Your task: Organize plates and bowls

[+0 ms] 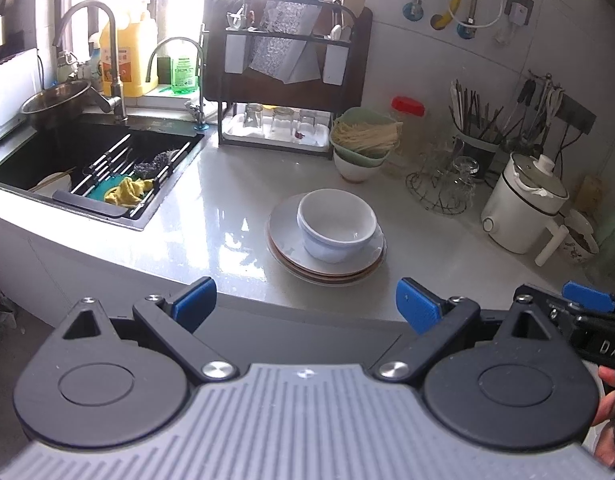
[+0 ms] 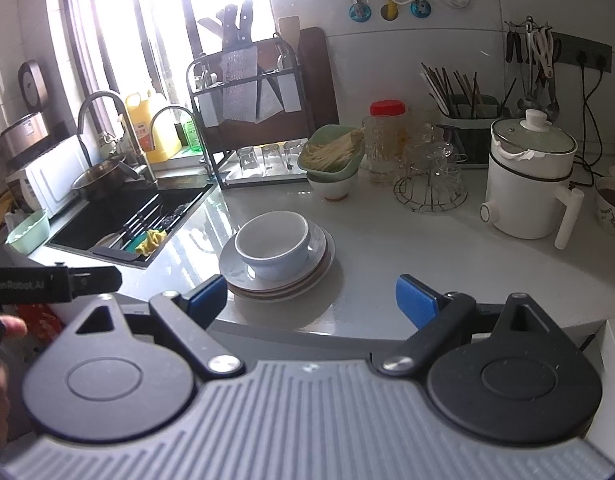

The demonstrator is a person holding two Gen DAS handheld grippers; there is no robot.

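Pale grey glossy stone table [image 1: 235,184], widest thing in view, bare and reflective across its middle. Front edge curved, dropping off just below both claws, so no support there for anything set down short.

Black sunken sink [image 1: 79,152] at far left, crossed by a wire rack holding a yellow cloth and a scrubber; rim a hard step down from the table, near the plates but apart from them.

Dark metal two-tier rack [image 1: 283,80] at the back wall, knives above, upturned glasses below. White electric pot with lid and side handle [image 1: 523,200] at far right, beside a wire stand of glassware.

Stack of shallow round plates, grey on top and tan-rimmed beneath [image 1: 327,264], near the front edge, centred between sink and pot. White deep ceramic bowl [image 1: 337,222] upright on the top plate, nested there likely as a tidy pile or as the next piece for lifting off. Open table all round the stack, roomiest to the right.

Left claw [image 1: 305,306] spread wide, nothing between blue pads, short of the stack. Right claw [image 2: 311,300] likewise spread and bare, plates just beyond its left pad.
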